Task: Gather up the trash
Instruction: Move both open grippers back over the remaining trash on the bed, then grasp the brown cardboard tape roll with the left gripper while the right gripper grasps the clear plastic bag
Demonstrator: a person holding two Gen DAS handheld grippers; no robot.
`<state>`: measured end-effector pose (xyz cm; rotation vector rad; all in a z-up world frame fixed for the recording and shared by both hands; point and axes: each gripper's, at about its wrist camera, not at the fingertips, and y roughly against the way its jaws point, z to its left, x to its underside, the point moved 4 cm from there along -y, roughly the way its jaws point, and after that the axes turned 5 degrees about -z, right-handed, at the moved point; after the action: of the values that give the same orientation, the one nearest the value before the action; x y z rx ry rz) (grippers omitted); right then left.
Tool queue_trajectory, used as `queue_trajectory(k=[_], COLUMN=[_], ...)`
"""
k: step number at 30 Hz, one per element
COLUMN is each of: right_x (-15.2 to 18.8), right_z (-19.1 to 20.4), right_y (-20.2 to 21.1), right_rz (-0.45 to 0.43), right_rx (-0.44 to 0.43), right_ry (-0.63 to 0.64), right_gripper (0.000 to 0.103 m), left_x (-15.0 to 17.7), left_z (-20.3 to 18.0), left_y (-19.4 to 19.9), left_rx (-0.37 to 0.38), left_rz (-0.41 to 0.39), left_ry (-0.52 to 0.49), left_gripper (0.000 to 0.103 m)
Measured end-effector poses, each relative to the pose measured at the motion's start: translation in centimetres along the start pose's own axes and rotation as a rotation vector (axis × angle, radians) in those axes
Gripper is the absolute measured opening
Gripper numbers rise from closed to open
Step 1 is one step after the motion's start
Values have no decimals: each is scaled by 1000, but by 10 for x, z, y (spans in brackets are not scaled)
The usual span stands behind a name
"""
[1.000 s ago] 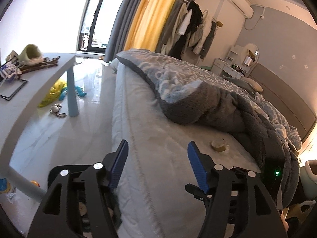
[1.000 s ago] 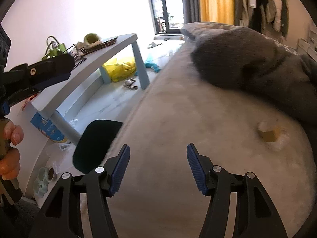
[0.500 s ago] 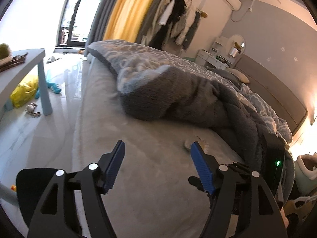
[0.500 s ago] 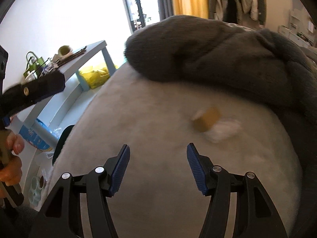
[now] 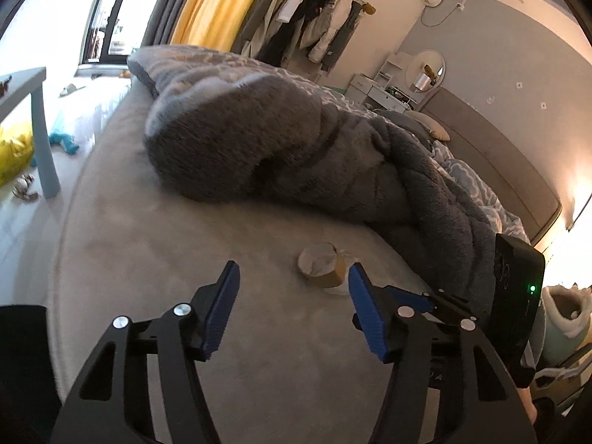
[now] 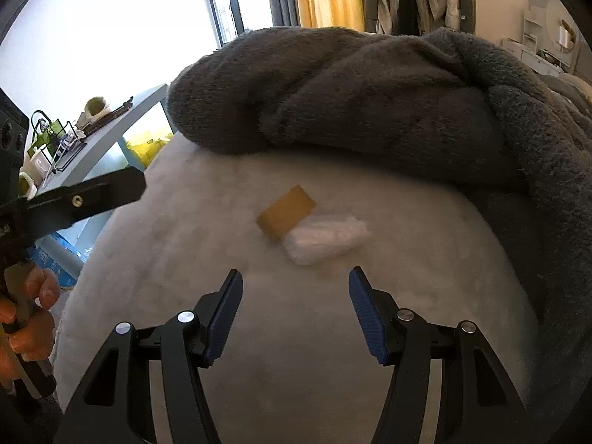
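A brown cardboard tube (image 5: 322,264) lies on the grey bed sheet (image 5: 185,251) with a crumpled white tissue (image 6: 325,236) beside it. In the right wrist view the tube (image 6: 286,212) sits just beyond and between the fingers. My left gripper (image 5: 292,288) is open and empty, the tube just ahead near its right finger. My right gripper (image 6: 294,290) is open and empty, a short way before the tissue. The left gripper's arm (image 6: 74,199) shows at the left of the right wrist view.
A thick grey blanket (image 5: 277,140) is heaped on the bed behind the trash. A light blue table (image 6: 100,137) with clutter stands left of the bed. A yellow bag (image 5: 11,151) and toys lie on the floor. Clothes hang by the yellow curtain (image 5: 218,3).
Both grippers have swung from the floor side toward the bed and closed in on the tube and tissue, which now look larger and nearer. Both stay open.
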<state>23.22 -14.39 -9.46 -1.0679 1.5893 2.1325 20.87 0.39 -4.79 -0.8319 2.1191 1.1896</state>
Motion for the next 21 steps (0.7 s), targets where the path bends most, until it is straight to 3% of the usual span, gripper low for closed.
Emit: queue_trajectory(k=[10, 21], right_x=[-1, 7], right_z=[-26, -38], right_y=[-4, -4], right_rz=[16, 28], right_rx=[-8, -40], right_ry=[32, 58], right_gripper=[61, 61], left_x=[3, 9], left_z=[-14, -28], left_y=[-41, -76], left_rx=[43, 94], left_rz=[27, 58], left_ry=[1, -11], left_gripper=[47, 41])
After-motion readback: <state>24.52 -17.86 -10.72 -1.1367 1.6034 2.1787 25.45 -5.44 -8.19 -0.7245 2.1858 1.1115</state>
